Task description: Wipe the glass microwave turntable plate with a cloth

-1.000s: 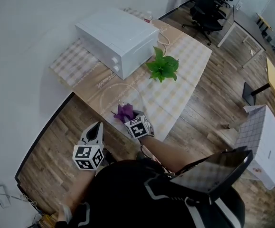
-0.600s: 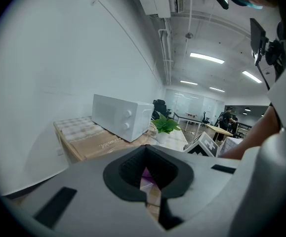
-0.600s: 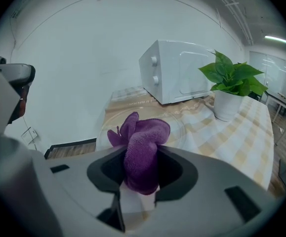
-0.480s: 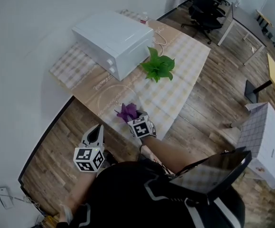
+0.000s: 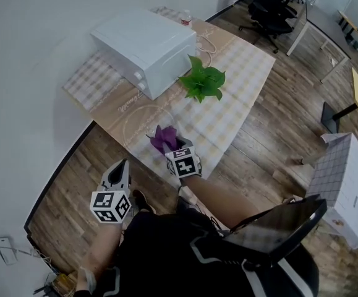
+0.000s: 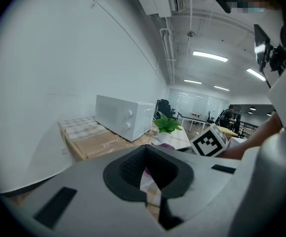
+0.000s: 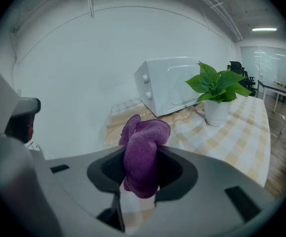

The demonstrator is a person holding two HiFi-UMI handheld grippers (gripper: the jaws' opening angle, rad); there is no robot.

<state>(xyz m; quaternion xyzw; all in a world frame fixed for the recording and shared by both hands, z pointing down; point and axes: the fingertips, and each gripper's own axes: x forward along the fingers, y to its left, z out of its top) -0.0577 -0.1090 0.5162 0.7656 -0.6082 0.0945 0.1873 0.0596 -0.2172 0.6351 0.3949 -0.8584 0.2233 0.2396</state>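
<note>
The clear glass turntable plate (image 5: 143, 120) lies on the near left part of the table (image 5: 243, 67); only its faint round outline shows. My right gripper (image 5: 171, 147) is shut on a bunched purple cloth (image 5: 165, 138), which sits at the plate's near right rim. In the right gripper view the cloth (image 7: 142, 154) fills the space between the jaws of the right gripper (image 7: 140, 177). My left gripper (image 5: 122, 167) hangs off the table's near edge over the wooden floor. In its own view the left gripper (image 6: 150, 181) has its jaws together with nothing in them.
A white microwave (image 5: 143, 41) stands at the table's far left, with a potted green plant (image 5: 202, 82) beside it. A small bottle (image 5: 185, 21) stands behind the microwave. Office chairs (image 5: 271, 5) are beyond the table, and a white grid-topped stand (image 5: 345, 178) is at right.
My right gripper has carried the purple cloth a little farther onto the table, toward the plate. The left gripper has stayed low beside the table edge.
</note>
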